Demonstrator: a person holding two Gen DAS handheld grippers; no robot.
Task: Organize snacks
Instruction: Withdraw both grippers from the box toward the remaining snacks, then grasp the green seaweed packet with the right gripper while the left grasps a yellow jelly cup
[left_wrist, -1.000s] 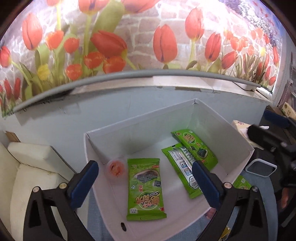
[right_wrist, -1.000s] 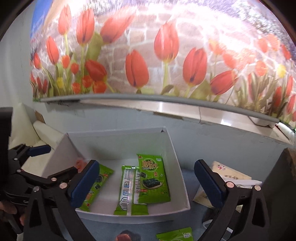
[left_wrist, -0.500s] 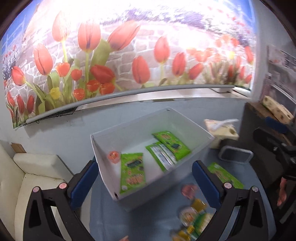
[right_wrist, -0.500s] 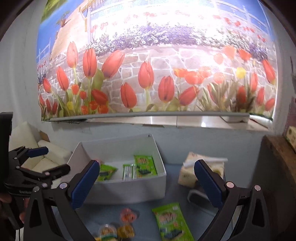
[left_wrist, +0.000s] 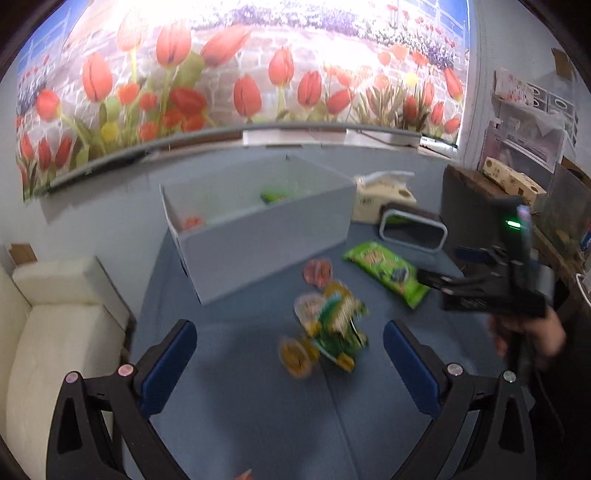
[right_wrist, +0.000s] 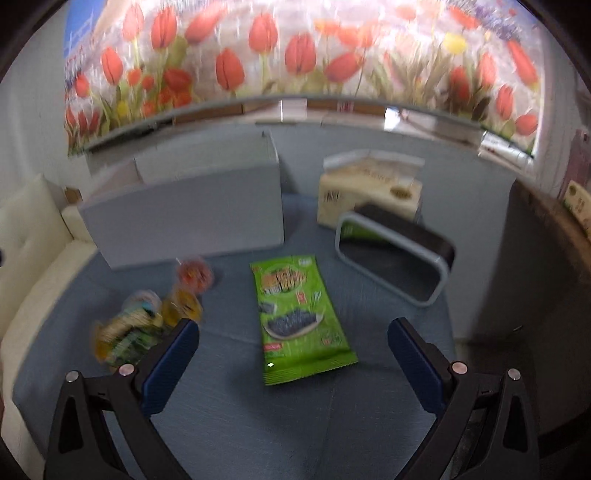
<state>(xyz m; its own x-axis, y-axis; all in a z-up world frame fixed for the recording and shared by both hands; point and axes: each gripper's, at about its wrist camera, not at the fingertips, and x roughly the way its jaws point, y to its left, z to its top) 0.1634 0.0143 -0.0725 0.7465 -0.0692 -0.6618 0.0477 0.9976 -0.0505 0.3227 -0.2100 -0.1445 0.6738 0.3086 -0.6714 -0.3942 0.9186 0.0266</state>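
You pulled both grippers back from the white box (left_wrist: 258, 236): your left gripper (left_wrist: 290, 363) hung spread and empty over the blurred snack pile (left_wrist: 325, 328). Your right gripper (right_wrist: 293, 360), jaws spread too, now framed the green seaweed packet (right_wrist: 295, 314) on the blue table (right_wrist: 229, 424), near of the box.

Before me a tissue box (right_wrist: 369, 192) stands on the blue surface (right_wrist: 229, 417), a grey-rimmed black tray (right_wrist: 397, 254) just before it, tulip mural (right_wrist: 295, 59) behind, cream sofa (left_wrist: 51, 332) far left.

Motion-blurred fisheye frames — glare washes the mural (left_wrist: 258, 44).
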